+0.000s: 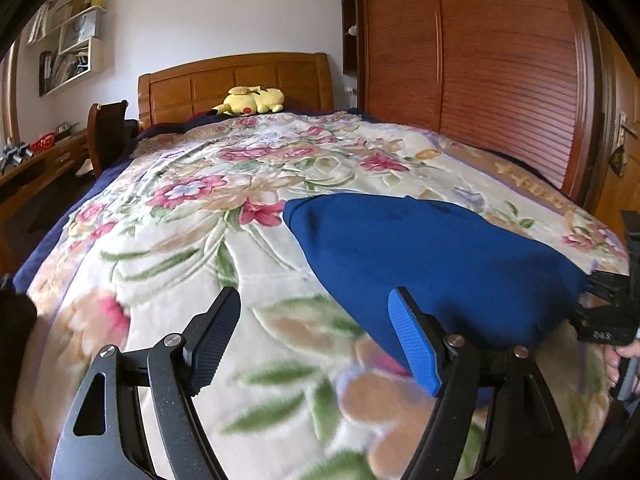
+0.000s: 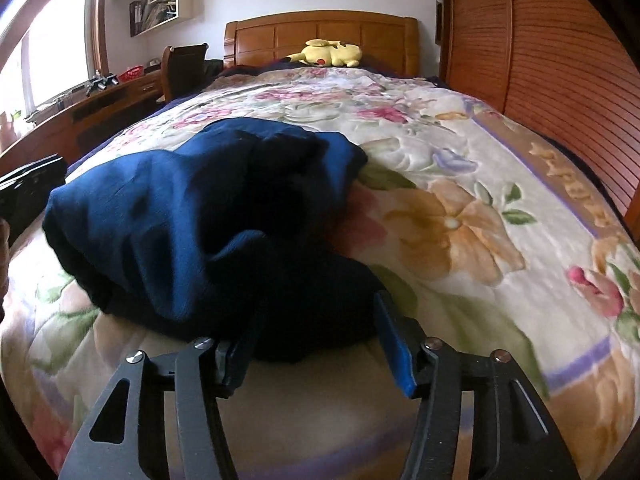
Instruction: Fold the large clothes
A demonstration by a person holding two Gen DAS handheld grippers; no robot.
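Both tools gaping, gripping nothing; blue garment (image 2: 192, 216) bunched near bed's foot edge, long axis toward headboard; right gripper (image 2: 316, 340) straddling near hem, nearer than left gripper (image 1: 312, 344).

Both views are taken low over the foot of the bed (image 1: 168, 208), facing along it toward the headboard (image 1: 236, 80) and the yellow plush toy (image 2: 330, 54). The blue garment (image 1: 432, 256) is seen from its left in the left wrist view, and from close behind it in the right wrist view.

blanket (image 2: 520, 168) border lettering, unreadable.
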